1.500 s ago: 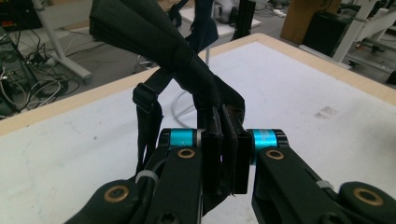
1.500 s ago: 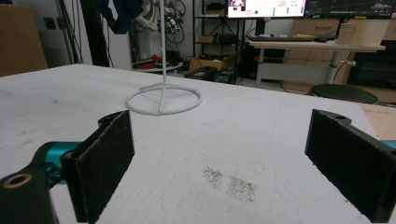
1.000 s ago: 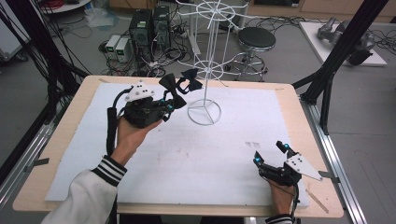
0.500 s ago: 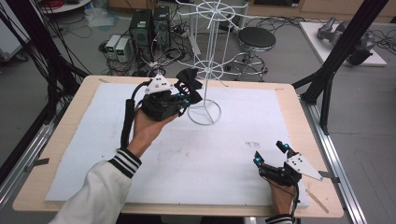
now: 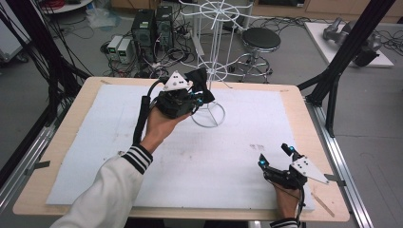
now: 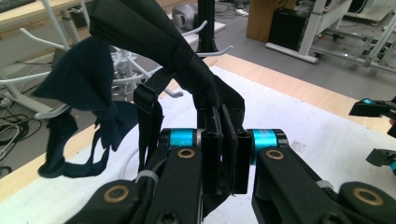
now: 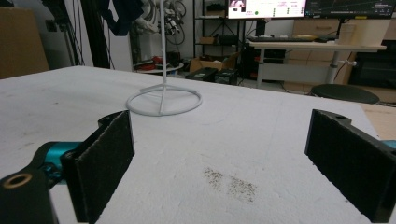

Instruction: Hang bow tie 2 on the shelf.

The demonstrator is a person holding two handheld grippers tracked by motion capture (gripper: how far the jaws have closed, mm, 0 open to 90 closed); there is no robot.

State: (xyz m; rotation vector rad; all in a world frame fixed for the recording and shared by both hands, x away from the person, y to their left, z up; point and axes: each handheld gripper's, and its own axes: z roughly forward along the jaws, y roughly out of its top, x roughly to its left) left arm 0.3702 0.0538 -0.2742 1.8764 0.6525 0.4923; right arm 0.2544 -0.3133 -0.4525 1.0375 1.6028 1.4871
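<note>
Black strap (image 6: pixel 187 70) sits clamped between the closed jaws of the left gripper (image 6: pixel 226 154), raised above the counter (image 5: pixel 290 102) just beside the white wire rack (image 5: pixel 214 71), where a dark blue cloth (image 6: pixel 88 93) hangs. Right gripper (image 7: pixel 219 163) rests near the counter's near edge, jaws wide apart, holding nothing.

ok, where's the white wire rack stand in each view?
High view: white wire rack stand at top centre, ring base on the white foam sheet.
Left gripper view: its hooked arms at upper left, behind the dark blue bow tie.
Right gripper view: ring base and pole at upper centre-left.
Shared landmark: the foam sheet.
</note>
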